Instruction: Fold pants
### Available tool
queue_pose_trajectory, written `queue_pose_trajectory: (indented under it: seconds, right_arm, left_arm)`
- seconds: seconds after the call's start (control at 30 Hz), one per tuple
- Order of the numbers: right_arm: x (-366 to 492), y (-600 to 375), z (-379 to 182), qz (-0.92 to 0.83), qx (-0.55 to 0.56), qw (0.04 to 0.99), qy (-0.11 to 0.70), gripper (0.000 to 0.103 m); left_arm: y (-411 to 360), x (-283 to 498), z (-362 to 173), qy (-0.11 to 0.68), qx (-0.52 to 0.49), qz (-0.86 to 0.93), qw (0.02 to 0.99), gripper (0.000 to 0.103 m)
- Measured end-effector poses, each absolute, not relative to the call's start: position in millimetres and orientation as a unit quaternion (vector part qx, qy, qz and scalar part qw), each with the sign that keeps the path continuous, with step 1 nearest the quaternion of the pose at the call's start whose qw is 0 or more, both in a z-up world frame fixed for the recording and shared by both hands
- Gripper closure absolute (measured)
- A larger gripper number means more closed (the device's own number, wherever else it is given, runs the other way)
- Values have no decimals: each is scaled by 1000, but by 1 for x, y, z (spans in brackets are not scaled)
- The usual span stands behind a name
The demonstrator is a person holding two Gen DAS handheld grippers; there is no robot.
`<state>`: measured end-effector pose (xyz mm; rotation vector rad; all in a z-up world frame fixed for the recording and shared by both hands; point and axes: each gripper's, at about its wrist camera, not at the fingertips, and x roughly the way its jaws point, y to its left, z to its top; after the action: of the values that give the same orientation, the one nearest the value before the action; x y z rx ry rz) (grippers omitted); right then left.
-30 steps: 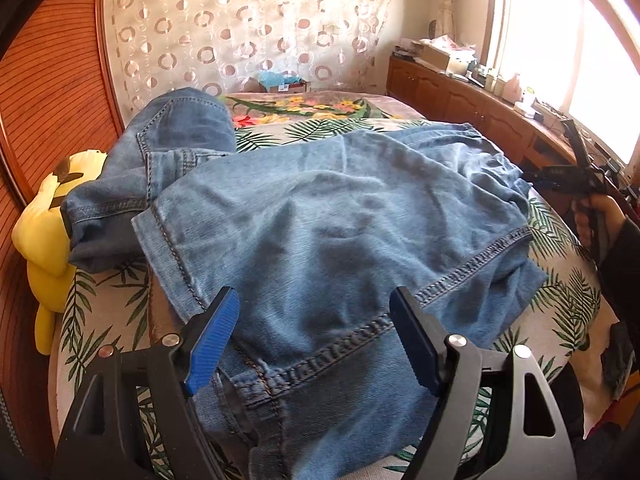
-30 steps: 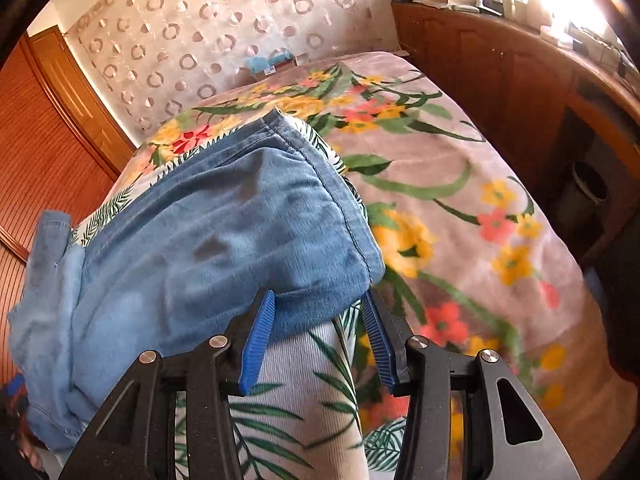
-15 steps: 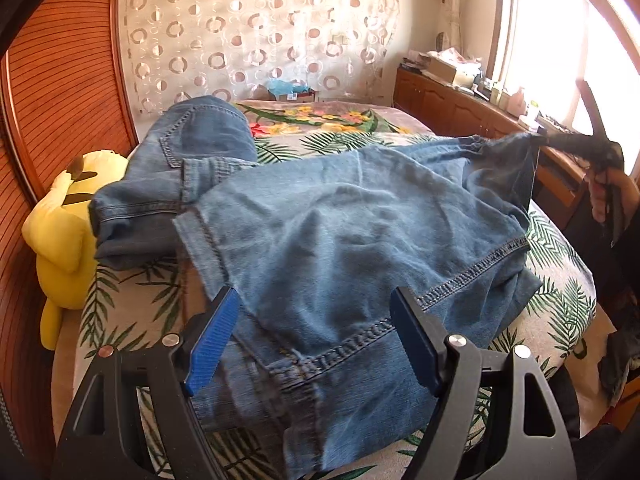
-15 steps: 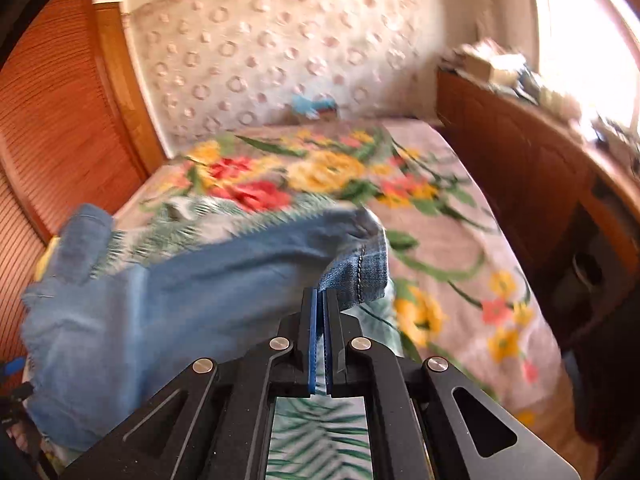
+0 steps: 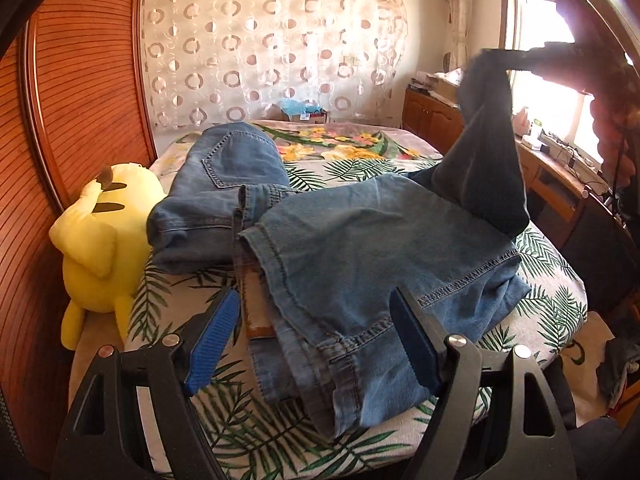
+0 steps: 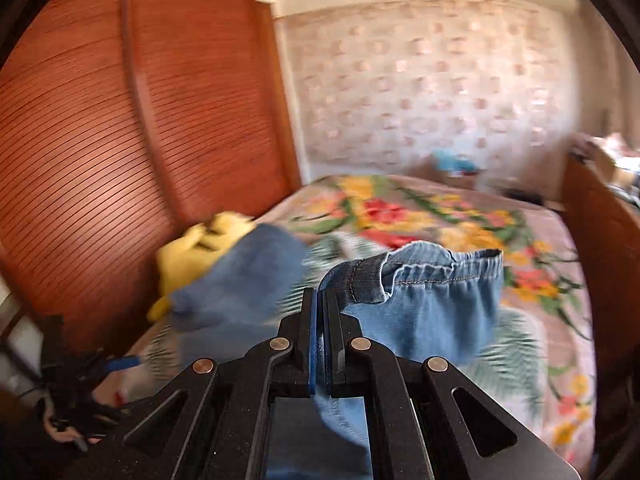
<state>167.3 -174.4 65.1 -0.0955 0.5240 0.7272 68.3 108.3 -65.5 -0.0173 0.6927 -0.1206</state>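
The left gripper [image 5: 312, 340] is hanging open at six o'clock over the near end of the jeans [image 5: 360, 248], which are lying on the bed [image 5: 552, 300], nothing pinched. Toward two o'clock, the right gripper [image 6: 318, 320], whose jaws have just been closing, is clamping the waistband [image 6: 432, 268] and lifting it clear of the bed, likely starting a fold toward the plush toy [image 5: 100, 232] at ten o'clock.

Left gripper [image 5: 314, 338] open above near end of blue jeans [image 5: 360, 256] spread on leaf-print bed [image 5: 552, 300]. One pant leg [image 5: 486, 148] lifted at right. Yellow plush toy [image 5: 100, 236] at left.
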Motion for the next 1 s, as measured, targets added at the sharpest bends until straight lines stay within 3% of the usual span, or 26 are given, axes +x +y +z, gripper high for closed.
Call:
queue_pose_trajectory:
  seconds: [0.17, 0.37, 0.63, 1.0]
  right_arm:
    - [168, -150, 28, 375, -73, 873, 304, 97]
    - [170, -161, 16, 360, -90, 877, 304, 68]
    - [185, -154, -10, 295, -92, 894, 325, 65]
    - [247, -127, -49, 282, -108, 884, 358, 65]
  left_arm:
    - [111, 66, -66, 339, -7, -59, 939, 25]
    - [103, 76, -72, 346, -8, -67, 936, 25]
    - [75, 117, -75, 354, 3, -118, 928, 25]
    - [54, 186, -108, 418, 3, -132, 899, 56]
